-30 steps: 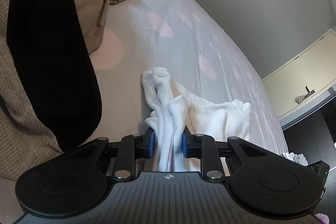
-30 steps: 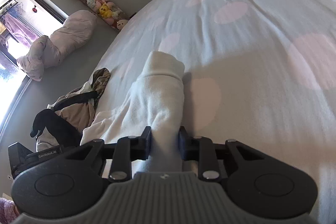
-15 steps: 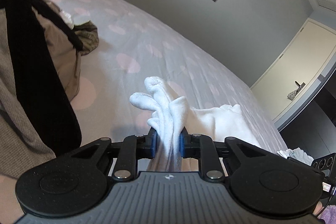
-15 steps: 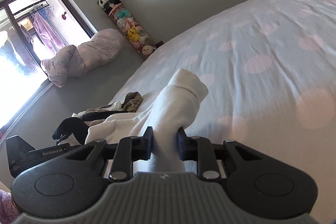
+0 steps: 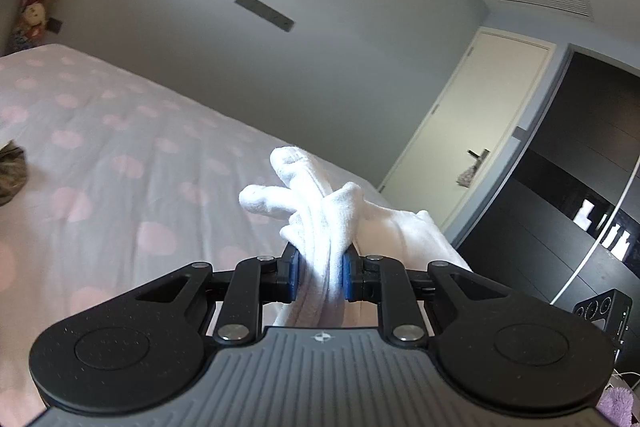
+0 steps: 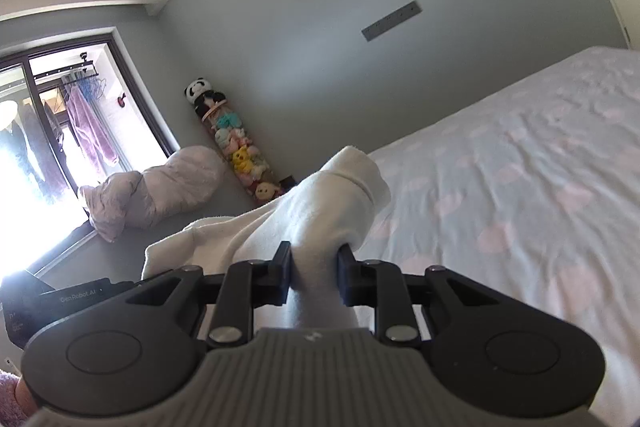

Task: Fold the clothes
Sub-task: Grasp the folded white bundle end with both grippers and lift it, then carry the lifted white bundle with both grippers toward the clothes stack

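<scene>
A white garment [image 5: 320, 223] is held between both grippers, lifted above the bed. My left gripper [image 5: 319, 269] is shut on a bunched part of it, with several rolled ends sticking up past the fingers. My right gripper [image 6: 313, 269] is shut on another bunched part of the white garment [image 6: 332, 199], whose cuff-like end stands up in front. The cloth sags between the two grippers, and the part below the jaws is hidden by the gripper bodies.
The bed sheet, pale with pink dots [image 5: 100, 163] [image 6: 520, 195], lies below. A striped dark garment [image 5: 10, 171] lies at the left edge. A bundled duvet [image 6: 156, 191] and a column of stuffed toys [image 6: 236, 143] stand by the window. A door [image 5: 472, 147] is at the right.
Both grippers have risen and tilted up with the white garment, lifting it off the bed. The clothes pile at the left has dropped out of view.
</scene>
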The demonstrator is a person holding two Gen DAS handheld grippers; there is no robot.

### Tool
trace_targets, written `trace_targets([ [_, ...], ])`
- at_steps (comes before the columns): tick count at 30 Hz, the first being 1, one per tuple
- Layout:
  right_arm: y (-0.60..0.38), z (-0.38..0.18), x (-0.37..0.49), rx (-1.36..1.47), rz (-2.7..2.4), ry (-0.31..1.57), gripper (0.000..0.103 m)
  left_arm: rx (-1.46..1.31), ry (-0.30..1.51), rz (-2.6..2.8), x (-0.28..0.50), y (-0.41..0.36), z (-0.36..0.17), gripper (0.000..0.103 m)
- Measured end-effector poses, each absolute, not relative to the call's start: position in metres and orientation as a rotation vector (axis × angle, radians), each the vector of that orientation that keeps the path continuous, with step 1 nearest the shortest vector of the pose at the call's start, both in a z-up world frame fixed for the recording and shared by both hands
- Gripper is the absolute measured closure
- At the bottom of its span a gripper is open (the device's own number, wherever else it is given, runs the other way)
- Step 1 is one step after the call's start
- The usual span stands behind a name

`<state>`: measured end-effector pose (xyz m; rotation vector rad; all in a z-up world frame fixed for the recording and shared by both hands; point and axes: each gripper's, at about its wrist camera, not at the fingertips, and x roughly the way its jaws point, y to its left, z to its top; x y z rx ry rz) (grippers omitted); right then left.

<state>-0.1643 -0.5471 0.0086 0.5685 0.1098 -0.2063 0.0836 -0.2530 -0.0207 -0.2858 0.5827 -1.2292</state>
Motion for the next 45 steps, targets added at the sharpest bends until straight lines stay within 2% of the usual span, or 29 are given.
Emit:
trace_targets([
  [6,-0.617,0.055,-0.274,0.528,-0.310,0.045,0.078,-0.267,0.562,-1.422,0.021,-0.350,0.010,0.086],
  [11,-0.671,0.081,-0.361,0.467,-0.426,0.067,0.078,-0.198,0.598,-1.581,-0.031,-0.430,0.018,0.086],
  [23,-0.792,0.110,-0.494,0.413,-0.642,0.189,0.078,-0.042,0.695,-1.861,-0.138,-0.567,-0.010,0.086],
  [31,-0.864,0.092,-0.489,0.395,-0.687,0.322,0.078,-0.002,0.777,-1.886,-0.152,-0.634,-0.047,0.086],
  [45,-0.965,0.013,-0.396,0.490,-0.641,0.595,0.077,0.091,1.004,-1.752,-0.087,-0.712,-0.127,0.085],
])
